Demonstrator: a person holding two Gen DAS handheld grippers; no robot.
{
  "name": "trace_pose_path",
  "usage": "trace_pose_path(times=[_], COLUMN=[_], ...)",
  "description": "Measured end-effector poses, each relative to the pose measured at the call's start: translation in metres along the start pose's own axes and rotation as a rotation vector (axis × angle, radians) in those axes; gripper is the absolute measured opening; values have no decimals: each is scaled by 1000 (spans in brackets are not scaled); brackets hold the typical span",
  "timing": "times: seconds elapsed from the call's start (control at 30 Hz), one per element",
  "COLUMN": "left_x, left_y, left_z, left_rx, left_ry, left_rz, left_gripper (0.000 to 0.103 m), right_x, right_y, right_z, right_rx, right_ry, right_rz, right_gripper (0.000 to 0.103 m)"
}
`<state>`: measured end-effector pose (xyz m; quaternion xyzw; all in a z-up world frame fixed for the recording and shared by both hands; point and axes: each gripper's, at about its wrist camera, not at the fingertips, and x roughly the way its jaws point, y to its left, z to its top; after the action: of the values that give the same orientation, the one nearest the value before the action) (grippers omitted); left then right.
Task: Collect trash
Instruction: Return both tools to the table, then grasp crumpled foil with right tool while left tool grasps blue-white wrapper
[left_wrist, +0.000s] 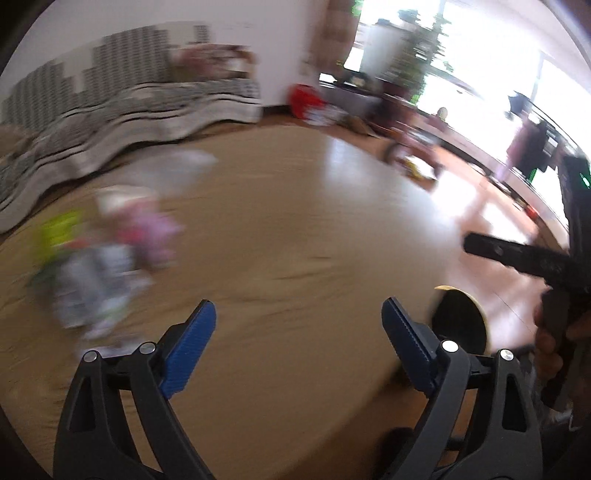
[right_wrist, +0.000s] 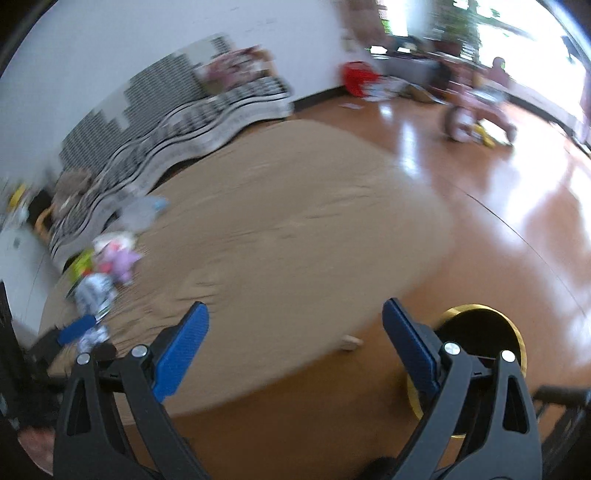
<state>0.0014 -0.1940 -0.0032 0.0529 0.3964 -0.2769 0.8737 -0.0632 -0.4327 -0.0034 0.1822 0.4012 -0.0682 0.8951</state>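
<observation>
Trash: blurred heap of crumpled coloured wrappers (right_wrist: 101, 273), far left on round tan rug (right_wrist: 295, 229).
Left gripper (left_wrist: 299, 328): spread, empty.
Right gripper (right_wrist: 295, 328): spread, empty.
Approach: slow down, settle over heap, pinch one piece.

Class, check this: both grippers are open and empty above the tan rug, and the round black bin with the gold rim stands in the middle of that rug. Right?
One error: the bin stands on the bare wood floor beside the rug, as the right wrist view shows. The left gripper and right gripper are indeed open and empty.
</observation>
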Motion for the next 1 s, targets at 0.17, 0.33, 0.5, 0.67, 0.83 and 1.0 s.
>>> trace_pose_path(times=[0.17, 0.33, 0.5, 0.67, 0.83, 1.0], left_x=[-34, -56, -65, -65, -61, -54], left_y=[99, 163, 201, 224, 237, 245], left_z=[-8, -12, -22, -31, -32, -29], left_rx=[-112, -173, -206, -203, -224, -227], left_ry=[-25, -51, -60, -50, -54, -58], left_rz=[115, 156, 173, 184, 181, 180], left_gripper=[89, 89, 89, 89, 89, 89], right_x=[36, 65, 91, 111, 131, 140], right_y=[106, 180, 233, 263, 284, 300], right_z=[-3, -17, -33, -45, -53, -63], right_rx=[-153, -249, -304, -348, -376, -419], right_ry=[41, 86, 136, 169, 201, 220], right_rz=[101, 156, 212, 227, 234, 248], right_gripper=[92, 92, 92, 92, 92, 92])
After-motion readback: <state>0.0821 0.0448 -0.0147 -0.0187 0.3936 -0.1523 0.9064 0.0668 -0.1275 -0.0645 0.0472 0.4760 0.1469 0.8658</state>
